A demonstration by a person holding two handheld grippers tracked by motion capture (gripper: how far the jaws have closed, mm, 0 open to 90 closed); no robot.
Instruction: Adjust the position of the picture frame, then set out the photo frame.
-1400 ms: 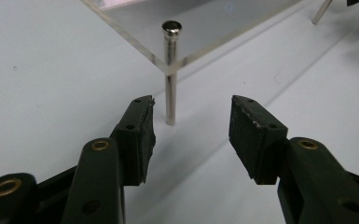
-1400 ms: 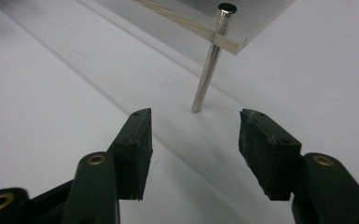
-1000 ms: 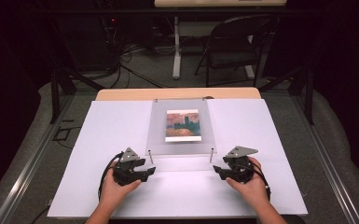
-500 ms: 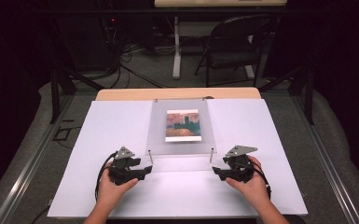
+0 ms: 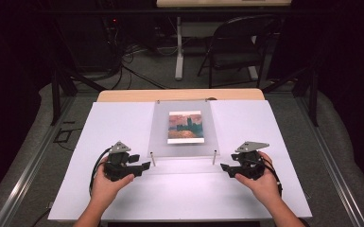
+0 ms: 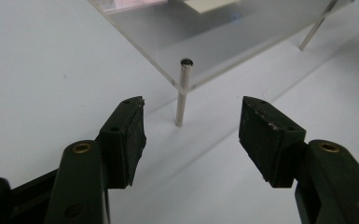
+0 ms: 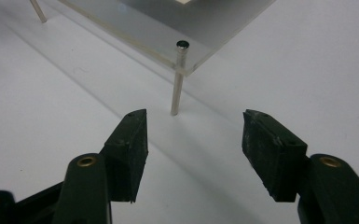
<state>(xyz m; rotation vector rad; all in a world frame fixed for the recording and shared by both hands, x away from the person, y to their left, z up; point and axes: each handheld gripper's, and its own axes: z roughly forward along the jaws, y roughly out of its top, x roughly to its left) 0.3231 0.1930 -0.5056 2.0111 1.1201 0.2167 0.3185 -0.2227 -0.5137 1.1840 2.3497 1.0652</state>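
Observation:
A clear acrylic plate (image 5: 160,123) stands on thin metal posts over the white board (image 5: 118,123), with a small painted picture (image 5: 185,126) at its middle. My left gripper (image 5: 144,166) is open and points at the plate's near left post (image 5: 152,159). In the left gripper view that post (image 6: 182,93) stands just beyond the open gripper (image 6: 193,105), under the plate's corner (image 6: 200,51). My right gripper (image 5: 223,167) is open too, aimed at the near right post (image 5: 214,157). The right gripper view shows this post (image 7: 178,79) ahead of the spread gripper (image 7: 196,116).
The white board lies on a wooden table (image 5: 179,95) whose far edge shows behind it. A folding chair (image 5: 236,42), a table leg (image 5: 178,47) and floor cables (image 5: 132,71) sit in the dark area beyond. Bare board lies left, right and in front of the plate.
The left hand and its gripper have shifted a little to the left and away from me. The right gripper has edged slightly outward. Both stay open.

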